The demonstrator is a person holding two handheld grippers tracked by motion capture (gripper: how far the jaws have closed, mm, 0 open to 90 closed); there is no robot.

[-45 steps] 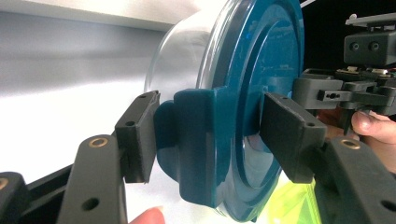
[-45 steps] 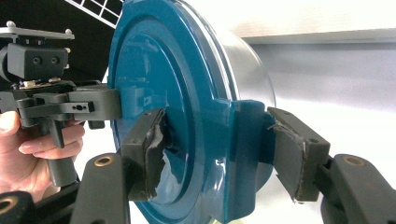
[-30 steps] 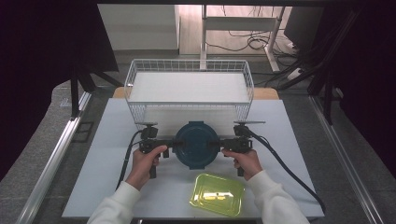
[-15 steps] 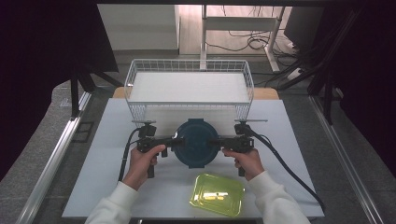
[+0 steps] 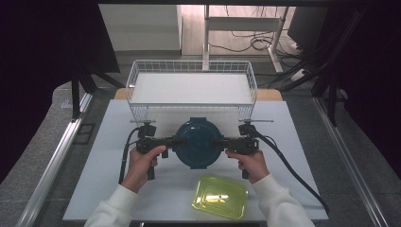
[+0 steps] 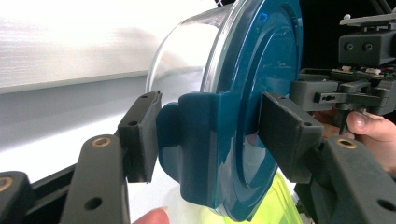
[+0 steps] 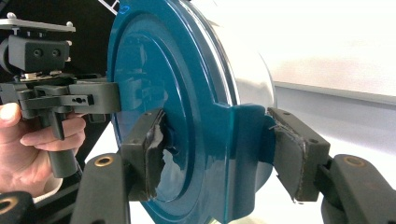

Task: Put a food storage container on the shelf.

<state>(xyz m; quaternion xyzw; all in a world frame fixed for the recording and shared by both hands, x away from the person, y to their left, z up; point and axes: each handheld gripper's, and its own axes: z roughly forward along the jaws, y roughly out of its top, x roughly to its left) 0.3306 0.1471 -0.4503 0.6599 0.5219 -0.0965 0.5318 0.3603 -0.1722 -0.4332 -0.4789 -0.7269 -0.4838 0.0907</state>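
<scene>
left gripper [image 5: 171, 142] is clamped on the teal clip tab on the left side of the round container [image 5: 198, 143], one pad on the lid face and the other behind the tab, you can see it pinching in the left gripper view. right gripper [image 5: 222, 142] does the same thing on the opposite tab, so both are grasping it from the sides. the container has a teal lid [image 6: 261, 93] and a clear bowl [image 6: 187, 51] under it, and it's held over the white table [image 5: 94, 161], just in front of the wire basket [image 5: 191, 87]. a yellow-green lid [image 5: 220, 197] lies flat on the table nearer the person, between the two sleeves, apart from the container.
</scene>
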